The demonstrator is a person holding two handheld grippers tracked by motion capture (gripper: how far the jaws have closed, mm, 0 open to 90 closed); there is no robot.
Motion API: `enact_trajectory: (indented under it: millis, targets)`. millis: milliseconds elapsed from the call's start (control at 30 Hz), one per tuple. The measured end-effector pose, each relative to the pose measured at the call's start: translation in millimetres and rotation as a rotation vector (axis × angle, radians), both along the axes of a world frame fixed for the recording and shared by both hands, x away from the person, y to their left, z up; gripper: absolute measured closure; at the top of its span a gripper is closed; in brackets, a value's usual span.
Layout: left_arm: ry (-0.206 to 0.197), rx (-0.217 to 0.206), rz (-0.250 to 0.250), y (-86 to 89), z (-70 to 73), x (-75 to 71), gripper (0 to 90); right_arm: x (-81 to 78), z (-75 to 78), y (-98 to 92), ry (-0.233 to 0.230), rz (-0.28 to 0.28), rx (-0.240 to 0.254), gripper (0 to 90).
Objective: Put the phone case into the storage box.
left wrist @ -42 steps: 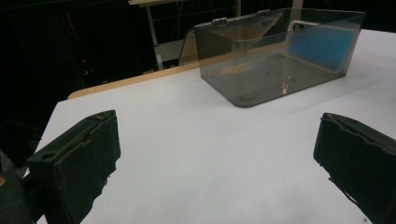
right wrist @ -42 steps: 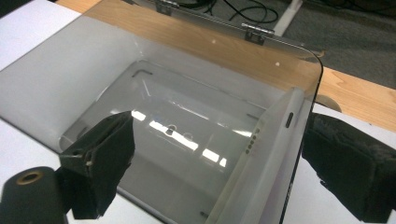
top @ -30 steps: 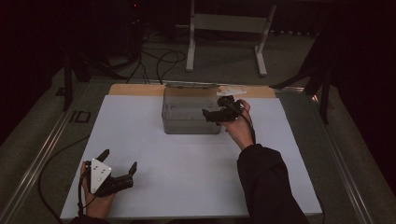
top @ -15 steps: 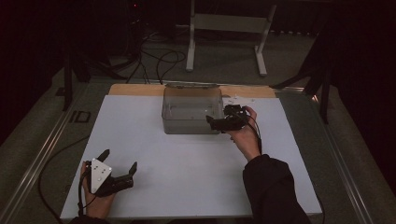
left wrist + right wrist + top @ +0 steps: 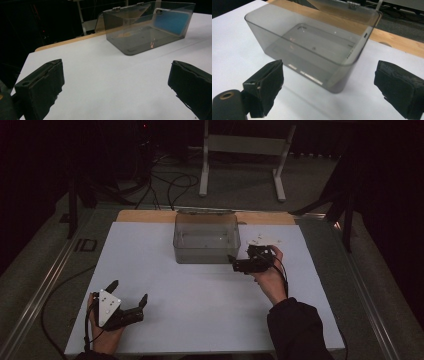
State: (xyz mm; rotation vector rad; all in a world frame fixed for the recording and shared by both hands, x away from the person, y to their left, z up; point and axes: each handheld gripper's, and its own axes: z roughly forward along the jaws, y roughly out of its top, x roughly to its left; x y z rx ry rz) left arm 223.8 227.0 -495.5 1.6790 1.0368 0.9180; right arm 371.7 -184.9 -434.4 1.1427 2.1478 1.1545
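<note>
A clear smoky plastic box [image 5: 206,238] is set at the far middle of the white desk [image 5: 200,305]. The right gripper [image 5: 239,265] is held just beside its near right corner, fingers released. The left gripper [image 5: 129,296] is held at the near left, fingers spread wide, nothing grasped.

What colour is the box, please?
Translucent smoky grey box; clearest in the right gripper view.
</note>
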Motion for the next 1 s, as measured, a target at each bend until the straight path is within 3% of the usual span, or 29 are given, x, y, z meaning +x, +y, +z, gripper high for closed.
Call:
enact_trajectory:
  millis: [200, 567, 733, 933, 1000]
  targets:
    - [0.002, 0.002, 0.002, 0.3, 0.0, 0.1, 1.2, -11.8, -4.6, -6.0, 0.003, -0.017, -0.043, 8.9]
    - [0.009, -0.004, 0.003, 0.9, -0.1, 0.7, 1.2, -30.1, -1.9, -14.5, -0.011, 0.006, -0.029, 8.9]
    - [0.008, -0.004, 0.002, 0.8, 0.0, 0.8, 1.2, -40.1, -12.1, -26.0, -0.002, -0.001, -0.028, 8.9]
    - [0.012, -0.009, 0.001, 1.3, 0.0, 1.3, 1.2, -52.6, -19.5, -39.5, -0.04, 0.004, 0.015, 8.9]
    - [0.015, -0.009, -0.001, 1.4, -0.1, 1.5, 1.2, -56.9, -20.7, -42.5, -0.047, 0.004, 0.002, 8.9]
